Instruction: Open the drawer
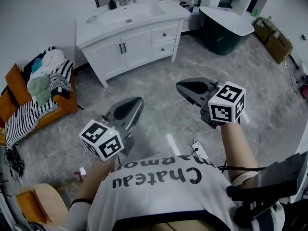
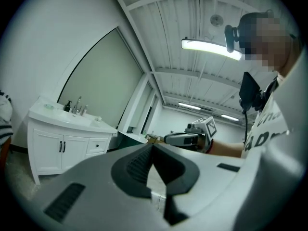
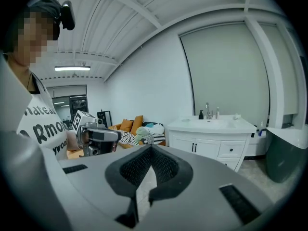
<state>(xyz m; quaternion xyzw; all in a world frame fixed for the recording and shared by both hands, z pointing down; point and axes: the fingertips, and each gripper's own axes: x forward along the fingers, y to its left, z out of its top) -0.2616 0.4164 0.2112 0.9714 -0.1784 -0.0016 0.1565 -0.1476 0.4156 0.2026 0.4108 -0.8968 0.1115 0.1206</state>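
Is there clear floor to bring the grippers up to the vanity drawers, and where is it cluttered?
Free: the grey floor from the left gripper and right gripper up to the vanity and its drawers; the gap between vanity and dark tub. Crowded: the sofa heaped with clothes at left, boxes far right, power strip near the person.

The person's white T-shirt point(image 1: 159, 177) bears black print. Seen upside down from the head view, it reads "Chateau" in script, with block letters "armo" beside it and the rest folded away. The right gripper view shows fragments of the same print — "nateau", "Rmo", "ywoo".
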